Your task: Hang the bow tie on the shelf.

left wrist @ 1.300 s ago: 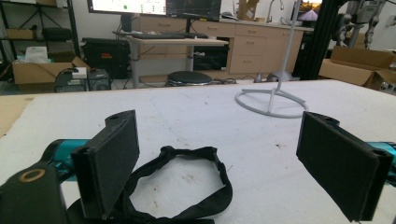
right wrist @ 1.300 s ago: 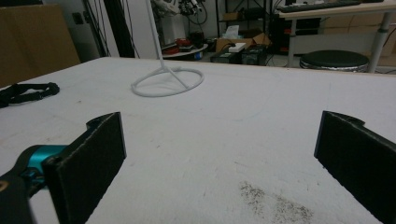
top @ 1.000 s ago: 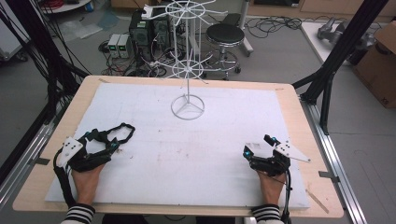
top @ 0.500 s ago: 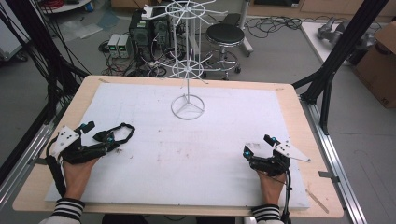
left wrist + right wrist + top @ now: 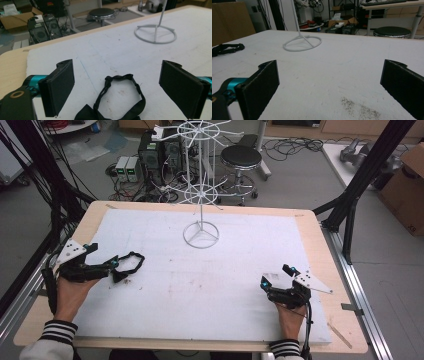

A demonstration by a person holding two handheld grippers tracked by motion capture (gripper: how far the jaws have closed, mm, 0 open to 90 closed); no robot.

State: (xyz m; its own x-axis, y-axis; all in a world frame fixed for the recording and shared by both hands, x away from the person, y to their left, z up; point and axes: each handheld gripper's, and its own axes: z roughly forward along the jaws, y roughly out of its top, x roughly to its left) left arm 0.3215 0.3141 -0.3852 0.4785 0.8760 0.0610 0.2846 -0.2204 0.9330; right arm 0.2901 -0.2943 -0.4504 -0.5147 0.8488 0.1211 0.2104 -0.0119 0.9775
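A black bow tie (image 5: 128,266) with its strap looped lies on the white mat (image 5: 210,285) at the left. My left gripper (image 5: 107,260) stands open just left of it. In the left gripper view the strap loop of the bow tie (image 5: 123,93) lies on the mat between the two jaws, and the left gripper (image 5: 117,65) touches nothing. My right gripper (image 5: 276,276) rests open on the mat near the front right, with nothing between the jaws of the right gripper (image 5: 331,65). The bow tie (image 5: 227,48) lies far off to its left.
A white wire rack stand (image 5: 201,234) rises from a ring base at the back middle of the mat; its ring base (image 5: 155,33) also appears in the left gripper view, and the ring base (image 5: 302,43) in the right. Black frame posts (image 5: 357,195) flank the table. A stool (image 5: 242,157) and computers stand behind.
My left hand has slid away from the front edge and turned, so its gripper now points right at the bow tie. The bow tie and the right gripper have stayed put.
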